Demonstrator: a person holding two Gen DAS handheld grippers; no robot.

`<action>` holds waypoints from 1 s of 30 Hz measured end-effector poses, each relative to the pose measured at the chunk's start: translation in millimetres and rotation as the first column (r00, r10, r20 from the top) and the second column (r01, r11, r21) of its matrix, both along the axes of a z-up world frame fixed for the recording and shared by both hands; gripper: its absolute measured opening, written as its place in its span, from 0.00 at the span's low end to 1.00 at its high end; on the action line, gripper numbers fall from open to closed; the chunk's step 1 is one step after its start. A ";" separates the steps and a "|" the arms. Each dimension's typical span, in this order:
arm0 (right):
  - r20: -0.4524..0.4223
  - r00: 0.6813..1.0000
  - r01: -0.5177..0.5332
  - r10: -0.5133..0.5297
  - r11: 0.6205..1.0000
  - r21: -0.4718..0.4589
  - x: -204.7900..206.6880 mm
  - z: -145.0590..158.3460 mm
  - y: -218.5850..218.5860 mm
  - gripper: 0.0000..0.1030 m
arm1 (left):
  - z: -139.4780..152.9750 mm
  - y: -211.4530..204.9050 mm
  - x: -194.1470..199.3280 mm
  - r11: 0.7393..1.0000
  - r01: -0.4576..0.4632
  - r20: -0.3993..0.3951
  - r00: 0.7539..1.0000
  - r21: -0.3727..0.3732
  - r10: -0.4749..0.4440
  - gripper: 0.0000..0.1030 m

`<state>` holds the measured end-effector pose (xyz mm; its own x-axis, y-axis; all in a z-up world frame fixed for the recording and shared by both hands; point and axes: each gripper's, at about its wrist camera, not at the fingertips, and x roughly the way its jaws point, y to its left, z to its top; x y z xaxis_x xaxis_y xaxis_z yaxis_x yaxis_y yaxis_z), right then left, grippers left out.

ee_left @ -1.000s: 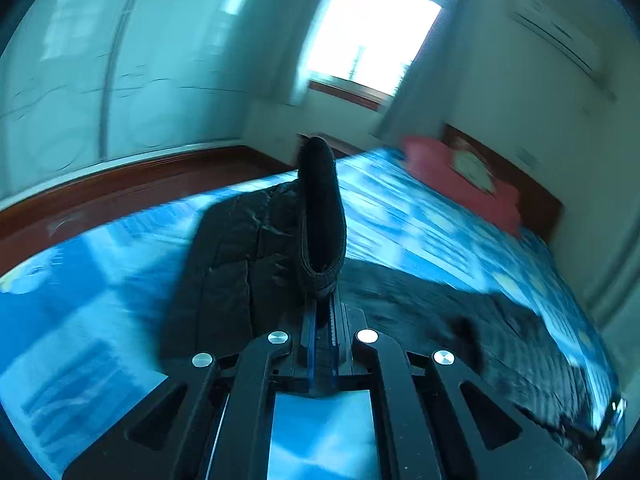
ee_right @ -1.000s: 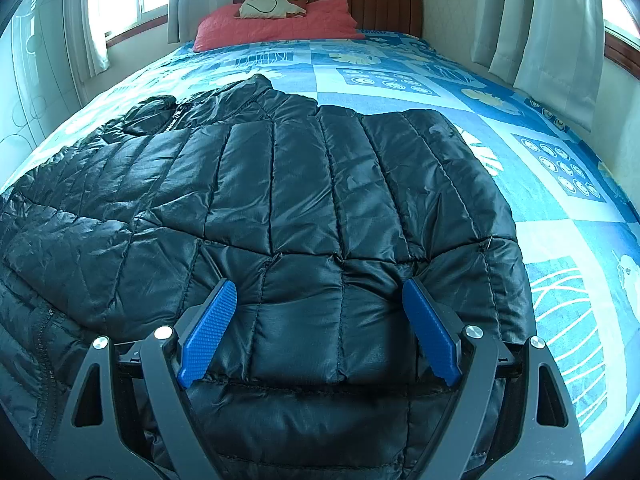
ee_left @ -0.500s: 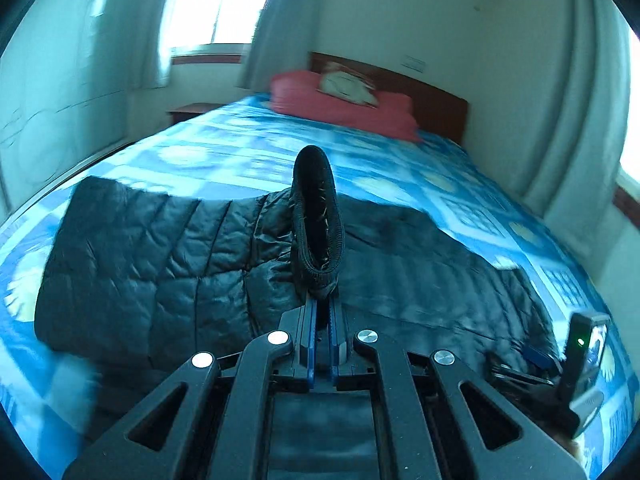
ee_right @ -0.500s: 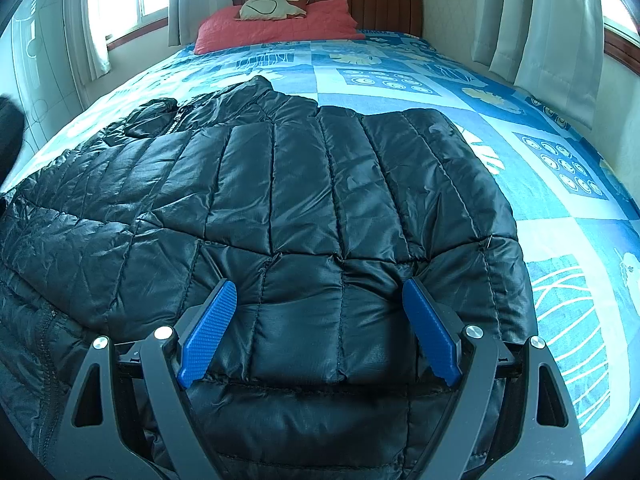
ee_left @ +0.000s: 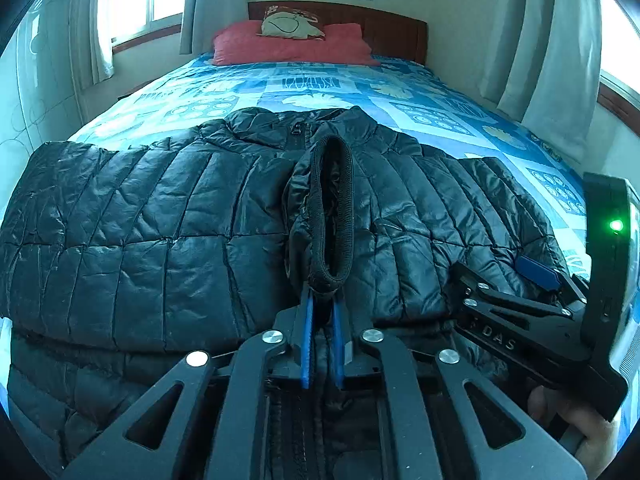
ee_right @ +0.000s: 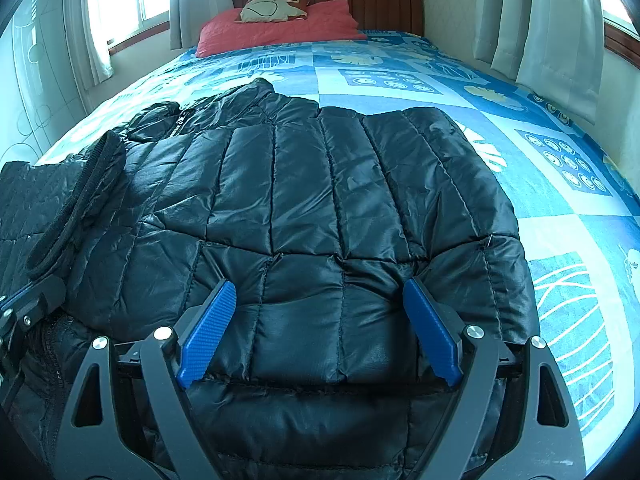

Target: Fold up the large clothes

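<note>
Sunlit from windows on both sides, the bedroom is taken up by a bed (ee_right: 560, 208) under a blue patterned cover, and on its near half lies the task's thing: a large black quilted jacket (ee_right: 328, 208), collar toward the far end, hem toward me.

The jacket looks partly folded. Its right sleeve seems already laid in over the body, making the flat padded panel seen from the right wrist. The left sleeve has been carried in over the middle of the chest: its ribbed cuff (ee_left: 331, 216) stands up in a loop just beyond the left tongs (ee_left: 322, 344), near the zip. Those tongs are narrow and just beginning to part, with the cuff's edge between the blue pads and seemingly not yet let go. The right tongs (ee_right: 320, 328) stand wide over the near right part of the jacket, close above the fabric and gripping nothing.

I judge the sleeve stage nearly finished. What remains: dropping the cuff so the sleeve lies flat, then most likely bringing the hem up toward the collar and smoothing the bundle.

Far off, a red pillow (ee_left: 288, 46) rests against the wooden headboard (ee_right: 384, 4).
</note>
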<state>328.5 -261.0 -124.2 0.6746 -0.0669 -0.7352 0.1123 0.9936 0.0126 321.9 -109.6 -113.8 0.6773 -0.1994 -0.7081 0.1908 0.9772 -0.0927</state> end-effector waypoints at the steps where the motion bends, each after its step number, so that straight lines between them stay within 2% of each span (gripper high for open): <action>1: 0.001 1.000 0.000 0.000 1.000 0.002 -0.4 0.0 -0.5 0.83 | 1.4 -1.7 -0.9 1.000 0.007 -0.001 1.000 -0.005 -0.007 0.22; 2: 0.000 1.000 0.000 0.000 1.000 0.003 0.0 0.2 -0.4 0.83 | 4.2 -1.3 -5.1 1.000 0.012 0.002 1.000 -0.011 -0.012 0.35; 3: -0.001 1.000 0.000 0.000 1.000 0.002 0.2 0.1 0.1 0.83 | 7.0 -0.7 -7.9 1.000 0.010 0.012 1.000 -0.010 -0.010 0.43; 4: -0.004 1.000 0.000 0.000 1.000 0.001 0.5 0.1 0.2 0.83 | 11.0 0.4 -12.5 1.000 0.005 0.027 1.000 -0.008 -0.005 0.56; 5: -0.004 1.000 0.000 0.000 1.000 0.001 0.1 0.1 -0.2 0.83 | 15.0 1.4 -16.3 1.000 0.002 0.042 0.999 -0.007 -0.002 0.64; 10: -0.011 1.000 0.004 -0.004 1.000 0.021 -3.1 10.1 -0.2 0.83 | 36.0 16.0 -35.7 1.000 0.010 0.075 0.997 -0.001 -0.010 0.67; 12: 0.026 1.000 0.003 -0.005 0.997 0.075 -12.8 26.0 3.2 0.83 | 42.5 31.2 -44.7 1.000 -0.001 0.094 0.996 -0.006 0.001 0.67; 15: 0.059 0.998 -0.037 0.030 0.990 0.133 -18.4 46.2 20.2 0.83 | 47.7 63.8 -56.3 0.999 -0.044 0.122 0.992 -0.006 0.045 0.67; 18: 0.061 0.995 -0.091 0.082 0.982 0.166 -10.6 56.9 49.6 0.83 | 44.4 97.7 -61.9 0.994 -0.109 0.129 0.986 0.026 0.105 0.67; 21: 0.045 0.992 -0.127 0.121 0.978 0.164 1.2 57.4 79.4 0.83 | 38.3 132.9 -65.6 0.983 -0.179 0.116 0.978 0.042 0.173 0.67; 25: -0.008 0.989 -0.145 0.149 0.976 0.163 18.4 41.3 110.3 0.83 | 30.9 179.7 -70.1 0.965 -0.260 0.098 0.962 0.031 0.256 0.67; 27: -0.032 0.986 -0.154 0.161 0.976 0.153 22.9 30.9 124.1 0.74 | 27.5 198.9 -73.3 0.955 -0.296 0.096 0.952 0.034 0.291 0.67; 28: -0.049 0.984 -0.164 0.173 0.975 0.151 24.5 26.2 130.3 0.45 | 26.1 206.5 -74.1 0.951 -0.308 0.094 0.948 0.035 0.303 0.67; 29: -0.062 0.983 -0.163 0.174 0.976 0.144 23.8 23.6 134.7 0.28 | 24.7 214.1 -74.6 0.947 -0.319 0.091 0.945 0.036 0.314 0.67; 30: -0.059 0.983 -0.165 0.175 0.975 0.148 23.2 23.7 136.7 0.25 | 24.2 220.5 -75.0 0.944 -0.328 0.090 0.942 0.037 0.323 0.67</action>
<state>351.7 -124.3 -100.5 0.6128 0.1522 -0.7755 -0.0521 0.9869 0.1525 246.8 110.9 -89.6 0.7548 0.0762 -0.6515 -0.1336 0.9903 -0.0390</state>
